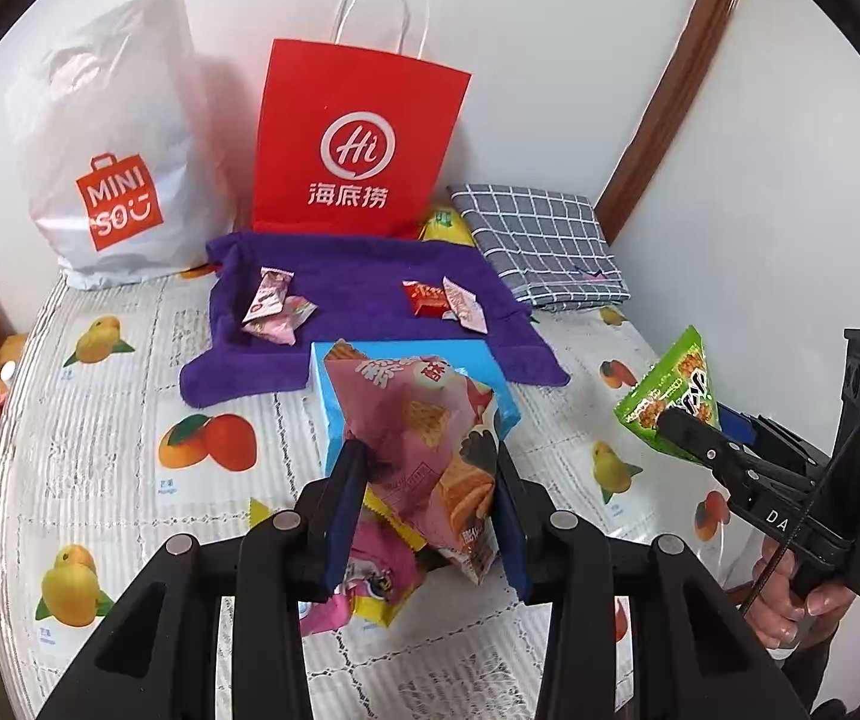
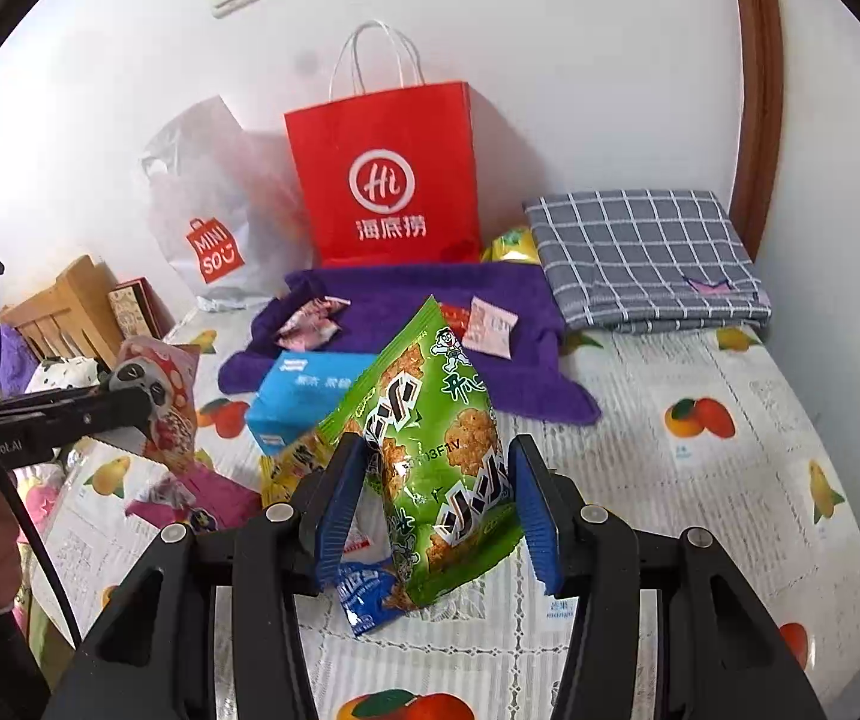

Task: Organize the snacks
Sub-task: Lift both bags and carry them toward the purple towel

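My left gripper [image 1: 427,492] is shut on a pink snack bag [image 1: 424,438] and holds it above the table; it also shows in the right wrist view [image 2: 169,396]. My right gripper [image 2: 433,510] is shut on a green snack bag [image 2: 436,456], also seen in the left wrist view [image 1: 676,396]. A blue box [image 1: 490,372] lies at the near edge of a purple towel [image 1: 358,294]. Small pink packets [image 1: 274,306] and a red packet [image 1: 427,298] lie on the towel. More snack packets [image 2: 202,498] lie on the fruit-print tablecloth [image 1: 130,420].
A red paper bag [image 1: 358,138] and a white MINISO plastic bag [image 1: 118,150] stand against the back wall. A folded grey checked cloth [image 1: 538,246] lies at the back right, with a yellow packet [image 1: 445,225] beside it. Wooden furniture [image 2: 64,312] stands at the left.
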A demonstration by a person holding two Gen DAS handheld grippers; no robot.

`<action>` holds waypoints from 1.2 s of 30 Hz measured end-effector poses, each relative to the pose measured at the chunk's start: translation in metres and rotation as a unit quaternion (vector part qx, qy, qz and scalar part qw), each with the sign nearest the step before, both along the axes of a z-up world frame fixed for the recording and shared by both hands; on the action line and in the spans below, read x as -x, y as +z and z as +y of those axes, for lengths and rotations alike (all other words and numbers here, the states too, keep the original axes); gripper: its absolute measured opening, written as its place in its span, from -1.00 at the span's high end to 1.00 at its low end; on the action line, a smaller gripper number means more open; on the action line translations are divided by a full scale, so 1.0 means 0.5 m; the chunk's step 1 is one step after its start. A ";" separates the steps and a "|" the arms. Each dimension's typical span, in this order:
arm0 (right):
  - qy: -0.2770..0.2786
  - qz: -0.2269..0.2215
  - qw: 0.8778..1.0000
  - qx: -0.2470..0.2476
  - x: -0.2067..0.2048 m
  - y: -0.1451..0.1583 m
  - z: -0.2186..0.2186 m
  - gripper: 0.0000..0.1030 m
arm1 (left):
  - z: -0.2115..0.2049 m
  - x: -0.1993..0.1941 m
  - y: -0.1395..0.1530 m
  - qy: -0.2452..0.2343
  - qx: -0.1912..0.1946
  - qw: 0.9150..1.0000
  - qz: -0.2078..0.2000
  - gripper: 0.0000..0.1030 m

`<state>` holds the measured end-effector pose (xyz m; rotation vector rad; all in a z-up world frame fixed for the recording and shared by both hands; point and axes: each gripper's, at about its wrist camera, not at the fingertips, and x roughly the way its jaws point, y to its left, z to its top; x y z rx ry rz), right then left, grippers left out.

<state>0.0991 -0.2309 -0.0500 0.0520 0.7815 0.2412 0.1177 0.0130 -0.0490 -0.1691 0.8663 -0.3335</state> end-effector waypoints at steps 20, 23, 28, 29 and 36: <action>0.013 -0.005 1.000 -0.015 -0.015 0.020 0.004 0.04 | -0.045 -0.005 0.024 -0.004 -0.004 1.000 -0.009 0.27; 0.016 -0.006 1.000 -0.017 -0.023 0.025 0.006 0.04 | -0.047 -0.008 0.025 -0.002 -0.004 1.000 -0.009 0.27; 0.021 -0.013 0.999 -0.020 -0.037 0.036 0.008 0.04 | -0.050 -0.017 0.033 -0.001 -0.006 1.000 -0.014 0.27; 0.022 -0.014 0.999 -0.020 -0.042 0.038 0.008 0.04 | -0.050 -0.020 0.034 0.000 -0.006 1.000 -0.015 0.27; 0.026 -0.020 0.999 -0.025 -0.072 0.050 0.004 0.04 | -0.050 -0.046 0.041 0.004 -0.004 1.000 -0.018 0.27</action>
